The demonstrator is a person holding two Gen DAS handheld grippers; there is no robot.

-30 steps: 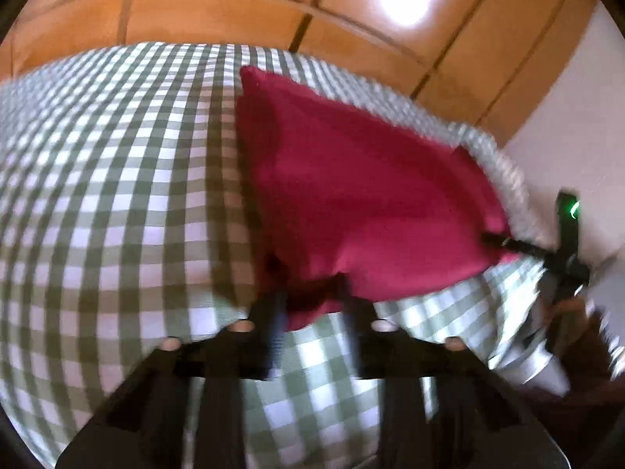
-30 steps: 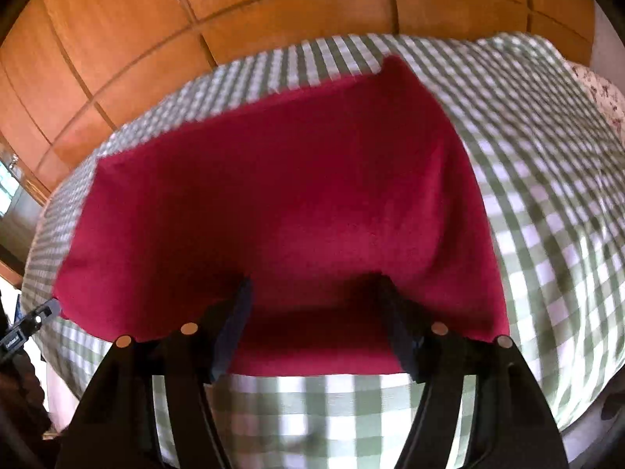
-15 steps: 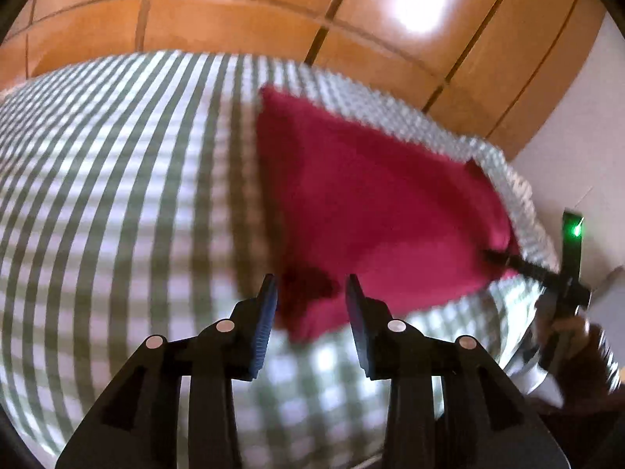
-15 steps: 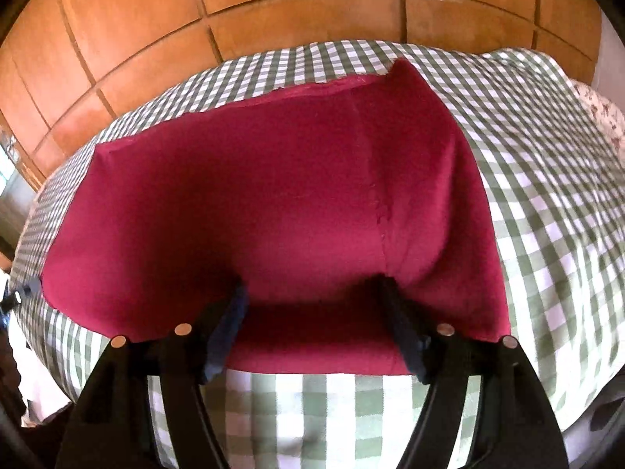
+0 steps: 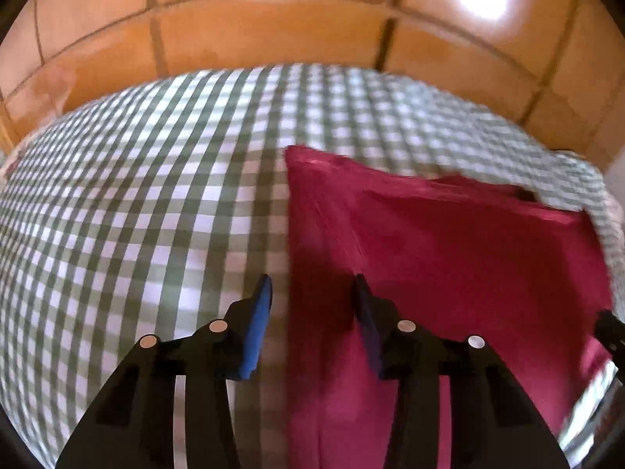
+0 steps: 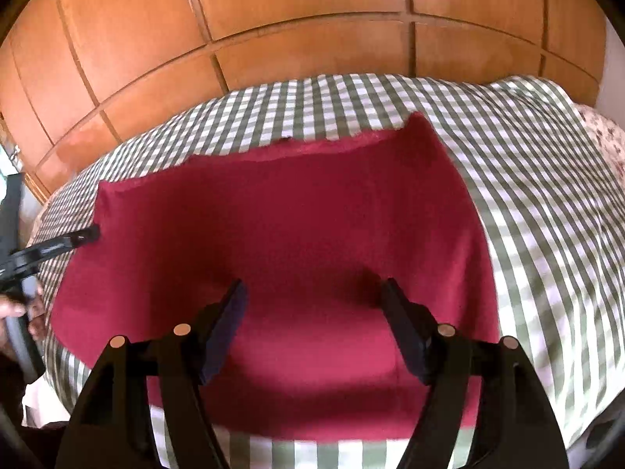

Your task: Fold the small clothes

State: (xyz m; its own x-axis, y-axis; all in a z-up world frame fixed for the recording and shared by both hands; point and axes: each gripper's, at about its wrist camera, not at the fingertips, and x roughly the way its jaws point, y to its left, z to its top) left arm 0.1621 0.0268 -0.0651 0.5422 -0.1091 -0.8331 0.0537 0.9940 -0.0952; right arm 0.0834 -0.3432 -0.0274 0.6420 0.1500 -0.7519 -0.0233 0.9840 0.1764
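A home bedroom, by all signs. A bed (image 6: 547, 203) under a green and white checked cover (image 5: 136, 215), filling most of both views. Behind it, a wall of glossy orange-brown wooden panels (image 6: 304, 19) with dark seams, like wardrobe doors, catching a bright reflection of light. At the far right edge of the right wrist view, a piece of floral fabric (image 6: 605, 144), perhaps a pillow, cannot tell. A plain white wall (image 5: 617, 172) at the right edge of the left wrist view.

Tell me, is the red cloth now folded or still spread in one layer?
Folded: along the far edge of the red cloth, a second red layer shows beneath the top one, on the checked cover.
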